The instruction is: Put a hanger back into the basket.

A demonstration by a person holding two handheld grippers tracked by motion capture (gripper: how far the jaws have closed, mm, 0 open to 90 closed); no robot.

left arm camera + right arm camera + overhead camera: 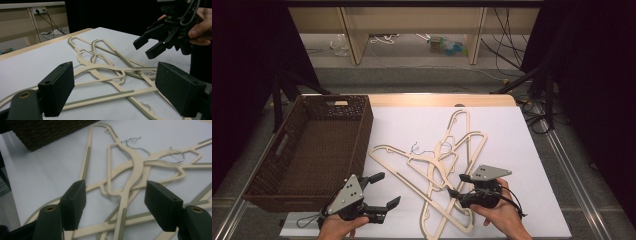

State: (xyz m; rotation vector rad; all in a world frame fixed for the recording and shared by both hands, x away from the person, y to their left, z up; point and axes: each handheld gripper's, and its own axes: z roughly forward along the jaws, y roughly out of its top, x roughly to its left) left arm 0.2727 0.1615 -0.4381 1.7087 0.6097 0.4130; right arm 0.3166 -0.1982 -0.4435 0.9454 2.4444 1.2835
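A brown wicker basket (pixel 319 145) stands at the bench's left. The left hand-held gripper (pixel 381 192) hovers near it, jaws wide and empty. The cream hangers (pixel 439 162) lie tangled mid-bench, and the right hand-held gripper (pixel 456 185) hangs over them, jaws apart, gripping nothing.

Cream hangers (pixel 105 72) are seen tangled on the white table (pixel 37 62) beyond the left gripper (pixel 115 91), whose jaws are spread apart. The right gripper (pixel 150 47) is held above them, far right.
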